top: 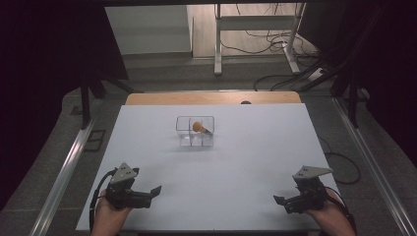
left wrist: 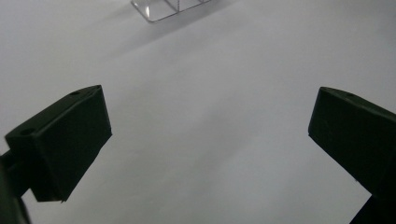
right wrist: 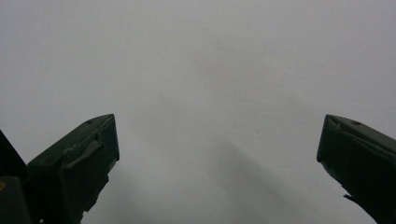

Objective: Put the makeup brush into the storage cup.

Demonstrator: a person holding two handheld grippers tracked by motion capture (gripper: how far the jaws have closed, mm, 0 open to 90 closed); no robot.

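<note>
Resting near the table's [top: 147,147] front edge, the left gripper [top: 150,194] and right gripper [top: 284,202] had jaws spread, empty; the orange ball [top: 197,126] sat in the clear divided box [top: 195,132] (light plastic), which a careless reach would likely shove aside.

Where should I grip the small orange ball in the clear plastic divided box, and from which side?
Probably from straight above: the small orange ball sits in a rear compartment of the clear plastic divided box, whose walls block side approaches. Close across its widest middle. A dark object lies against its right, so place the jaws front-to-back.
</note>
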